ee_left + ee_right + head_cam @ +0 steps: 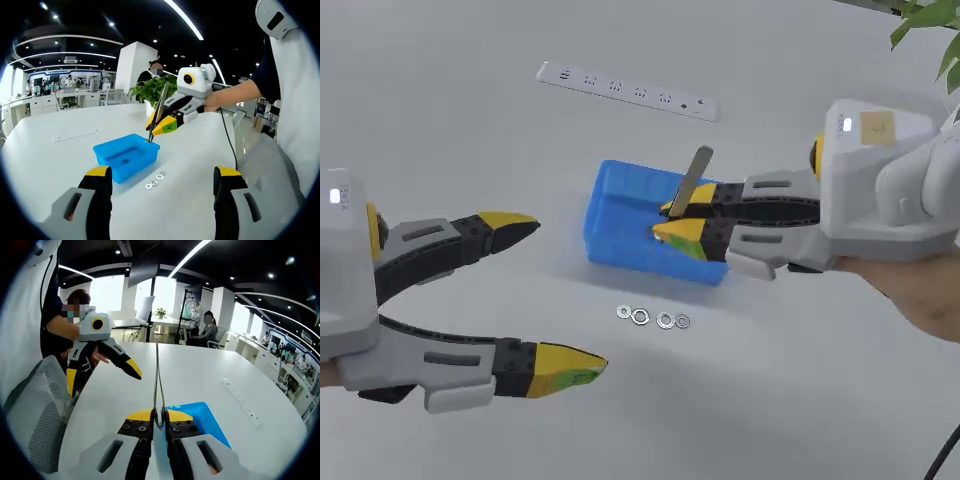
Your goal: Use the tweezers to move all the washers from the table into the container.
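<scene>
While over blue container (pixel 618 222), tweezers (pixel 696 170).

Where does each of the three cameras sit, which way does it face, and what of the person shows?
Head view: on the person's head, facing down at the left hand-held gripper, right hand-held gripper, washers; a hand shows.
Left gripper view: on the left one, facing the blue container and the right one; an arm shows.
Right gripper view: on the right one, along the tweezers, facing the left one; the other arm shows.
Shared: the gripper views face each other; both show the container.
</scene>
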